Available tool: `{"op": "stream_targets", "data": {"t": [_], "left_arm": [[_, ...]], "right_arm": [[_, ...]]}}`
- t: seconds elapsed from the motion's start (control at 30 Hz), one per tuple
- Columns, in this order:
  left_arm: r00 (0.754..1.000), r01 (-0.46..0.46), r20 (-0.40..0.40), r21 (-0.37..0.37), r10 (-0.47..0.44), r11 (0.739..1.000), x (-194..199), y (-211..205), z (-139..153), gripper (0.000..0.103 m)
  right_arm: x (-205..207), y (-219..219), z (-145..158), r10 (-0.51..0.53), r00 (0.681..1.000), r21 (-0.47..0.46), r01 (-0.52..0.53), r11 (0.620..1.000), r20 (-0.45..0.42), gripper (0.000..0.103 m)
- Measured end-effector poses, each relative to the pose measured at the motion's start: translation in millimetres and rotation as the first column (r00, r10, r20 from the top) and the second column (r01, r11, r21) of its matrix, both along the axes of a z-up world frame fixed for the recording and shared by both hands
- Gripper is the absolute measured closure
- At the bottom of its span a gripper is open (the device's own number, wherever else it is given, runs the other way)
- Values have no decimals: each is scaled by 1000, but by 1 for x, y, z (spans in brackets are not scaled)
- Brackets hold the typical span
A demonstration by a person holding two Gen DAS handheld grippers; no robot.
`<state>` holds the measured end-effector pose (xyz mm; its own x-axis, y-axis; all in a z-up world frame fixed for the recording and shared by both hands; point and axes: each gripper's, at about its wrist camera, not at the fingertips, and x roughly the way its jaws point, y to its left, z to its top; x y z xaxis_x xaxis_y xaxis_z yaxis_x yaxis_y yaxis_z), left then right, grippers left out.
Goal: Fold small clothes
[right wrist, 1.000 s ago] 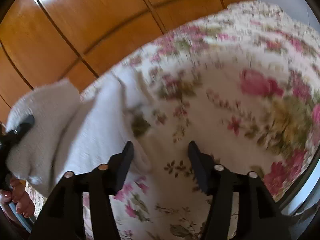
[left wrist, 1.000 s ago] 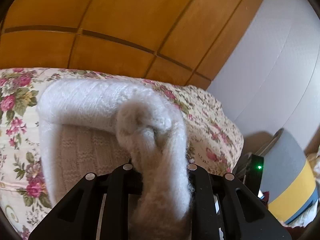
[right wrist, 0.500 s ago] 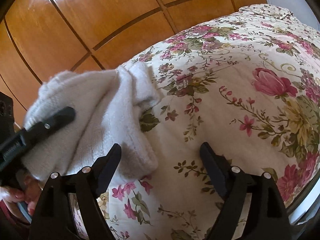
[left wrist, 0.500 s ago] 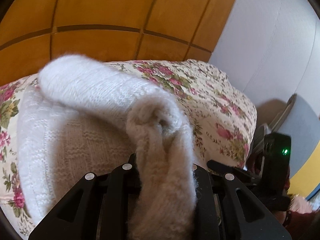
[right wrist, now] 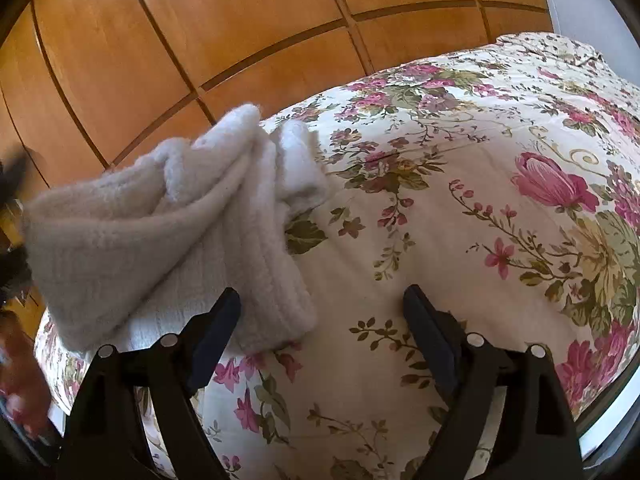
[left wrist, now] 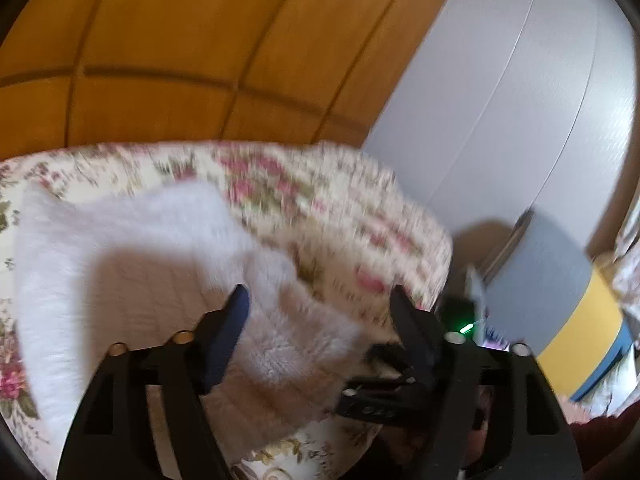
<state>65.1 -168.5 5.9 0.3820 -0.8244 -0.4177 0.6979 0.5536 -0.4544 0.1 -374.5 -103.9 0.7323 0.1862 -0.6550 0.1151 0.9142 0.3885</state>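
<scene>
A white fuzzy knit garment (right wrist: 160,240) lies folded on the floral bedspread (right wrist: 440,240), close to the bed's left edge. In the left wrist view the garment (left wrist: 140,260) spreads out below me, blurred by motion. My left gripper (left wrist: 318,308) is opening its jaws. A fluffy fold of the garment lies loose between them, and neither pad presses on it. My right gripper (right wrist: 322,304) is open over bare bedspread, its left finger (right wrist: 216,328) over the garment's near corner. Nothing is held between its jaws.
Wooden wardrobe panels (right wrist: 200,40) rise behind the bed. A white wall (left wrist: 500,80) and a grey and yellow box (left wrist: 560,300) stand to the right of the bed. A hand (right wrist: 20,380) shows at the lower left edge of the right wrist view.
My left gripper has opened and let go of the garment's fold, which has dropped flat onto the rest. The right gripper's jaws have widened while it stayed in place.
</scene>
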Motion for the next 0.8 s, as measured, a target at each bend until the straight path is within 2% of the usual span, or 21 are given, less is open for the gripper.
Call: {"op": "stream_targets", "data": {"t": [0.1, 0.17, 0.23, 0.33, 0.4, 0.47, 0.53, 0.63, 0.7, 0.8], "left_arm": [[994, -79, 66, -95, 85, 992, -7, 35, 16, 19], [980, -165, 98, -100, 175, 981, -7, 52, 19, 18], [947, -297, 105, -81, 304, 951, -1, 75, 16, 18], [890, -456, 10, -43, 457, 889, 18, 110, -3, 18], [849, -527, -66, -22, 524, 850, 27, 130, -21, 19], [828, -553, -112, 7, 550, 833, 28, 144, -37, 19], [839, -525, -138, 55, 527, 850, 29, 141, -53, 19], [883, -439, -135, 106, 450, 892, 24, 122, -72, 18], [898, -402, -144, 113, 416, 908, 24, 110, -79, 18], [906, -369, -186, 93, 380, 925, 25, 102, -84, 18]], "right_arm": [[-1, 3, 0, 6, 1000, -25, -6, 1000, 6, 18], [0, 7, -1, 13, 1000, -49, -13, 999, 6, 17], [1, 8, 1, 17, 1000, -67, -18, 998, -8, 17], [2, 1, 7, -5, 999, -17, 5, 1000, -36, 17], [-3, -13, 18, -79, 996, 75, 81, 994, -31, 17], [-10, -24, 32, -127, 992, 159, 126, 979, -3, 16], [-15, -25, 49, -134, 990, 211, 123, 970, 40, 16], [-16, -7, 73, -46, 994, 224, 22, 974, 104, 17], [-7, 6, 77, 34, 995, 270, -57, 961, 90, 19], [11, 11, 64, 63, 998, 381, -69, 922, 28, 21]]}}
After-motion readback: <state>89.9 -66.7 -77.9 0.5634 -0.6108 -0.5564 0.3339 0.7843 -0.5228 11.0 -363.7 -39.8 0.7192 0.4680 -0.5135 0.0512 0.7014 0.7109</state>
